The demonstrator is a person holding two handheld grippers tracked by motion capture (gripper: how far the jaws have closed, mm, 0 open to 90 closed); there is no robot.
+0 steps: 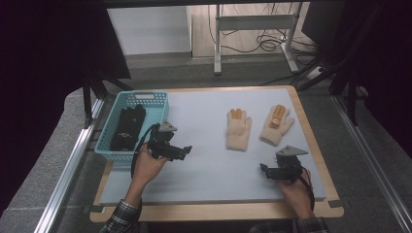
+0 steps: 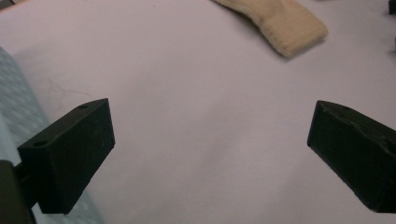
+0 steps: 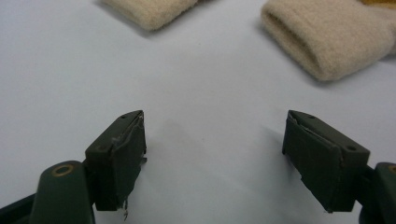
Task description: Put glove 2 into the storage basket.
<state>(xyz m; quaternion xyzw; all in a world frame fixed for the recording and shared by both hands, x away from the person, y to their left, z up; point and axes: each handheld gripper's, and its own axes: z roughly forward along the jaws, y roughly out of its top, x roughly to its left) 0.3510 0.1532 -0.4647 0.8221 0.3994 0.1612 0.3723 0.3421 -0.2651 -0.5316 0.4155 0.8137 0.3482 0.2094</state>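
Note:
Two cream knitted gloves with orange patches lie flat on the pale mat: the left glove (image 1: 238, 129) and the right glove (image 1: 276, 124). My left gripper (image 1: 184, 150) hovers beside the basket, open and empty, left of the gloves. In the left gripper view one glove's cuff (image 2: 286, 25) lies ahead at the top. My right gripper (image 1: 265, 171) sits near the mat's front right, open and empty, just below the gloves. In the right gripper view two cream cuffs lie ahead, one (image 3: 152, 10) at top left, the other (image 3: 327, 39) at top right.
A light blue plastic basket (image 1: 158, 104) holding dark cloth items (image 1: 127, 127) stands at the mat's left edge. The mat (image 1: 204, 160) rests on a wooden tabletop (image 1: 320, 145). Metal rails run along both sides; a stand and cables lie beyond the far edge.

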